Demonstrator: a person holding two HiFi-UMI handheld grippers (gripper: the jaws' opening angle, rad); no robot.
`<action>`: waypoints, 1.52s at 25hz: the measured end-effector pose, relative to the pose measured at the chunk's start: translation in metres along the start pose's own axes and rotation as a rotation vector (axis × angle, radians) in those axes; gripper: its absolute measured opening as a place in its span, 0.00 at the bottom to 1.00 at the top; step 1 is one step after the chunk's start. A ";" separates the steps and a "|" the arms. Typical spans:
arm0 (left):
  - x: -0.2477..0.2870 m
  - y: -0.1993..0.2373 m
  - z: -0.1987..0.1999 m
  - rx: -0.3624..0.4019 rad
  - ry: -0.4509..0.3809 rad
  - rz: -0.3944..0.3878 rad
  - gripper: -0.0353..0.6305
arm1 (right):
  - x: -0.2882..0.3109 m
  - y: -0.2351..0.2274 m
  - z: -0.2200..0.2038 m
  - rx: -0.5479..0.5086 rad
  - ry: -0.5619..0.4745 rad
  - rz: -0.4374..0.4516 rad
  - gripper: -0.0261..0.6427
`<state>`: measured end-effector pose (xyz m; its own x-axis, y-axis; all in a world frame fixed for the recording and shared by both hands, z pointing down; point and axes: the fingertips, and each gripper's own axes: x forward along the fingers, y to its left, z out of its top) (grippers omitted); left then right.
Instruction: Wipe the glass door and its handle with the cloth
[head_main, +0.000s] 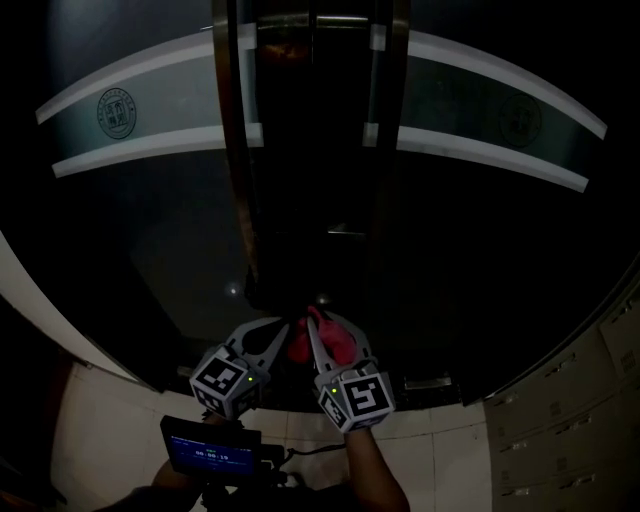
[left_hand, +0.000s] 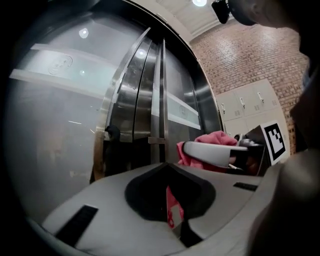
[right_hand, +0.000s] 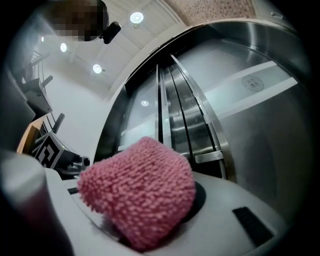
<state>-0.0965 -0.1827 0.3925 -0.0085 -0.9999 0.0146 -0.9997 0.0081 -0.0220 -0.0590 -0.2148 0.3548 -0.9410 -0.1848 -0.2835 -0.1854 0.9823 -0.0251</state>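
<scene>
A dark glass door (head_main: 150, 230) with frosted bands fills the far view. Low and near, the right gripper (head_main: 325, 335) clamps the pink cloth (right_hand: 140, 192). The left gripper (head_main: 275, 335), just left, is closed. Best press the cloth flat, then stroke along the steel handle (head_main: 235, 150).

The glass door (head_main: 150, 250) was viewed from the head, steeply downward, with the left gripper (head_main: 282, 335) and right gripper (head_main: 332, 328) kept low in frame. Each gripper view was taken close to the door, upward along its own fingers. The right gripper view was half filled by the cloth (right_hand: 140, 195). The long handle (head_main: 235, 170) was shared by all three views.
</scene>
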 end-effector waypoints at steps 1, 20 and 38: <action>-0.007 0.005 0.000 0.009 -0.006 0.004 0.07 | 0.002 0.008 0.001 -0.001 0.001 0.004 0.12; -0.017 -0.012 0.013 0.005 -0.034 -0.042 0.07 | -0.014 0.022 0.013 -0.039 -0.005 -0.019 0.12; 0.028 -0.004 0.111 -0.103 -0.141 -0.182 0.07 | 0.058 -0.053 0.184 -0.234 -0.145 0.017 0.12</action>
<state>-0.0908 -0.2120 0.2821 0.1682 -0.9770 -0.1309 -0.9814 -0.1784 0.0706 -0.0519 -0.2726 0.1633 -0.8973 -0.1455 -0.4167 -0.2460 0.9487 0.1984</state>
